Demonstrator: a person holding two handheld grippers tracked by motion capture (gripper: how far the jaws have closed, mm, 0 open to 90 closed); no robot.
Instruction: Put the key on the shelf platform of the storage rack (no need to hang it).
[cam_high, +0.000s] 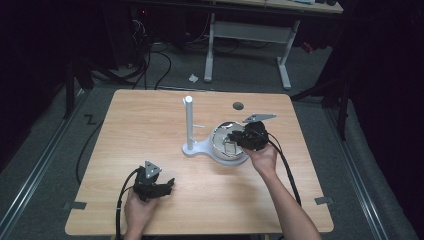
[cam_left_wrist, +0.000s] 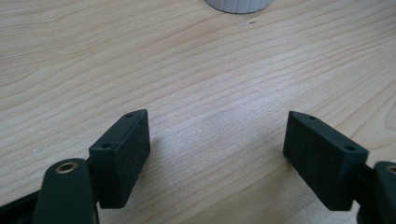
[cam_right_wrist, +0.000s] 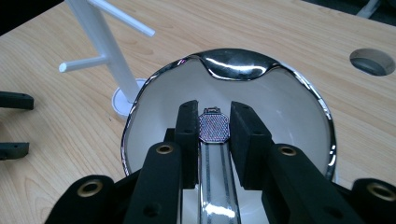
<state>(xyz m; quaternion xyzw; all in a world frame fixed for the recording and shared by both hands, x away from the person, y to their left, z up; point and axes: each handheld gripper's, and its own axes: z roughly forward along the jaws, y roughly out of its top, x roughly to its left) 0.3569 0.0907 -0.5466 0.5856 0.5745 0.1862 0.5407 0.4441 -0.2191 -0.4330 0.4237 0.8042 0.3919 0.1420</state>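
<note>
A watch (cam_right_wrist: 214, 127) with an octagonal dark face and a shiny metal band hangs between my right gripper's (cam_right_wrist: 215, 107) pads, which are shut on its face. It is held over a chrome-rimmed white bowl (cam_right_wrist: 233, 63). From the high view, that right gripper (cam_high: 232, 140) sits over the bowl (cam_high: 218, 131) at the table's centre right. Beside the bowl rises a white stand (cam_high: 189, 120) with thin pegs. My left gripper (cam_high: 167, 186) rests low at the front left, open, with bare wood between its jaws (cam_left_wrist: 217, 135).
A round cable hole (cam_high: 238, 105) lies in the wooden table (cam_high: 150, 125) behind the bowl. The stand's post (cam_right_wrist: 107, 51) and pegs stick out to the left of the bowl. The stand's white base (cam_left_wrist: 238, 4) shows ahead of the left gripper.
</note>
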